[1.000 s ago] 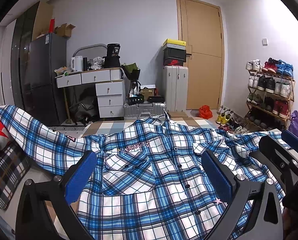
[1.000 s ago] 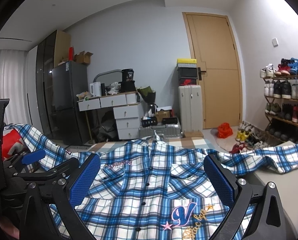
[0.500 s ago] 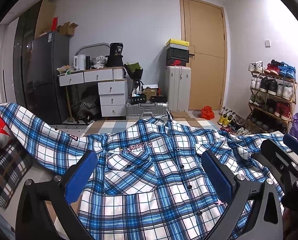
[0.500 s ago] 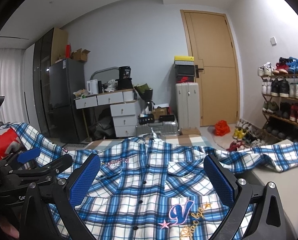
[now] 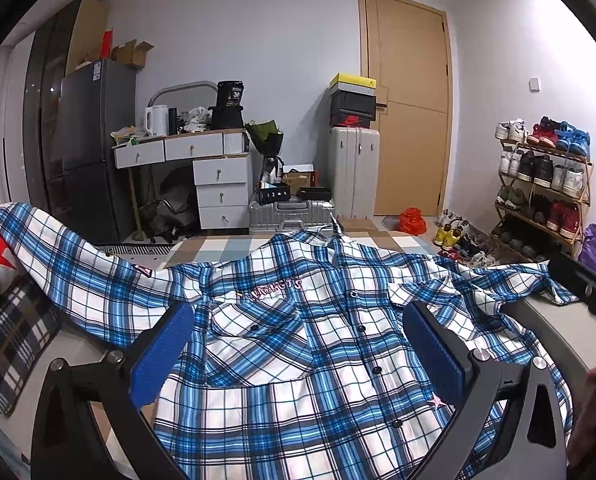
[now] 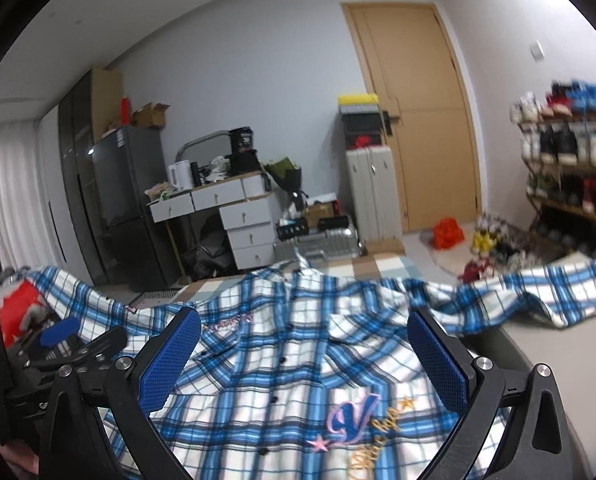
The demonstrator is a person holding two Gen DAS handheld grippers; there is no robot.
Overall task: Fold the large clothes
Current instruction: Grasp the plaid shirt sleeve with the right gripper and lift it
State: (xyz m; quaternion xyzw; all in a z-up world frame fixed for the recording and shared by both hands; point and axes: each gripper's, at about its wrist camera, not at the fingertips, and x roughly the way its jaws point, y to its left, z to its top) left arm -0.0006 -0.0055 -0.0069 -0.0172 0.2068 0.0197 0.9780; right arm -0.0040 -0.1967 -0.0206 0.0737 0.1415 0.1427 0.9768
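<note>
**Plaid shirt laid flat, both grippers held wide apart**

The blue plaid shirt (image 5: 298,344) is spread front-up, buttoned, on a grey surface (image 5: 558,328), collar at 12 o'clock. One sleeve is draped toward 9 o'clock over a plaid cushion (image 5: 9,344). Left gripper (image 5: 298,356) and right gripper (image 6: 304,364) are held above the shirt, jaws apart, nothing gripped.

Materials as I see them

Plaid shirt (image 5: 298,360): soft woven cloth, embroidered. Gripper pads (image 6: 169,364): dimpled blue rubber. Door (image 5: 410,104): matt wood.
</note>
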